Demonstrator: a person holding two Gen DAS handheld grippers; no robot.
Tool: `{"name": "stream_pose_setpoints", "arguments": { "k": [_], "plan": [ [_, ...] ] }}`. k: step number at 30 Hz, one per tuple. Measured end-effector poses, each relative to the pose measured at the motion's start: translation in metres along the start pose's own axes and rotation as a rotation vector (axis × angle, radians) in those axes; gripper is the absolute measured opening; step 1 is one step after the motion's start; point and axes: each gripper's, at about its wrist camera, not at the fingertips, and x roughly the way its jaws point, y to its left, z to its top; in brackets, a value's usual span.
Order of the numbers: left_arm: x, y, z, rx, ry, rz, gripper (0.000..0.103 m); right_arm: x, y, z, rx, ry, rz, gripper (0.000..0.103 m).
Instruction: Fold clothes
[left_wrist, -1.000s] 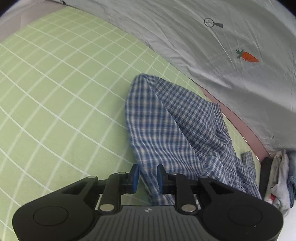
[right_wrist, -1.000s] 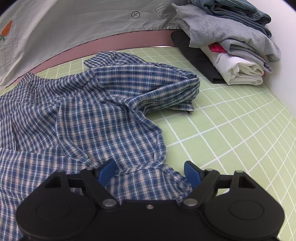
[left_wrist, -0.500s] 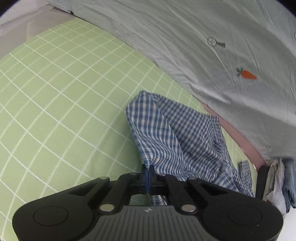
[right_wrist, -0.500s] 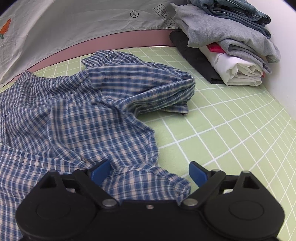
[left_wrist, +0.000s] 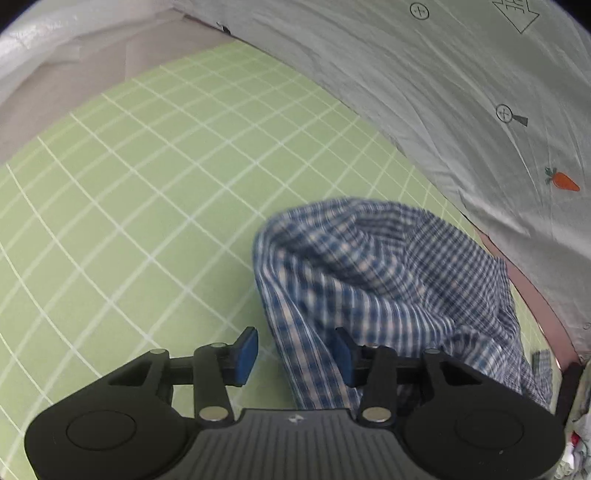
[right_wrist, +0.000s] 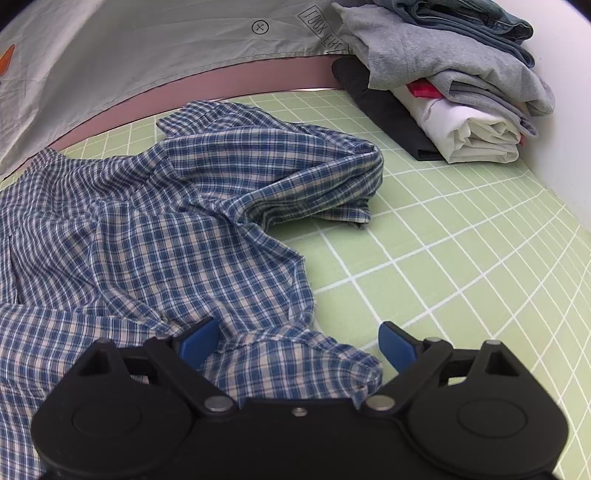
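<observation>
The shirt (right_wrist: 155, 229) is of blue and white check cloth, and it lies crumpled on the green mat (right_wrist: 461, 258) with white grid lines, with many folds and one sleeve bunched up toward the far side. There is one such shirt, one mat, and one pile of folded clothes (right_wrist: 454, 85) in the far right corner of the mat; in that pile I can count a dark piece at the bottom, a white one, a grey one and something of denim on top, with a bit of red between. Behind the mat hangs one pale grey sheet (left_wrist: 424, 92) with a small carrot printed on it. There are two grippers. The left gripper (left_wrist: 295, 356) has just been opening its jaws, and now a strip of the shirt's edge runs loose between the blue pads; the left pad stands clearly apart from it, and the cloth looks blurred there. The right gripper (right_wrist: 299, 341) has its jaws spread wide, low over the near edge of the shirt, so the cloth lies between and under the fingers, but the pads do not press on it.
</observation>
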Motion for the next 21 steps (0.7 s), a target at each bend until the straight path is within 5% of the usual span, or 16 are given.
{"name": "stream_pose_setpoints", "arguments": {
  "k": [5, 7, 14, 19, 21],
  "plan": [
    [0.012, -0.002, -0.025, -0.084, 0.041, -0.104, 0.048, 0.000, 0.000, 0.001, -0.004, 0.000, 0.000, 0.094],
    [0.013, -0.007, -0.027, -0.059, 0.035, -0.107, 0.005, 0.001, 0.000, 0.001, -0.007, 0.000, -0.002, 0.096],
    [-0.009, 0.016, 0.008, -0.016, -0.101, 0.055, 0.002, 0.001, -0.001, 0.000, -0.003, -0.003, 0.001, 0.096],
    [-0.032, 0.055, 0.051, 0.017, -0.254, 0.335, 0.006, 0.001, -0.002, 0.000, 0.000, -0.003, -0.002, 0.098],
    [-0.038, 0.061, 0.059, 0.003, -0.272, 0.365, 0.012, 0.002, -0.003, 0.000, 0.003, -0.001, -0.004, 0.100]
  ]
}}
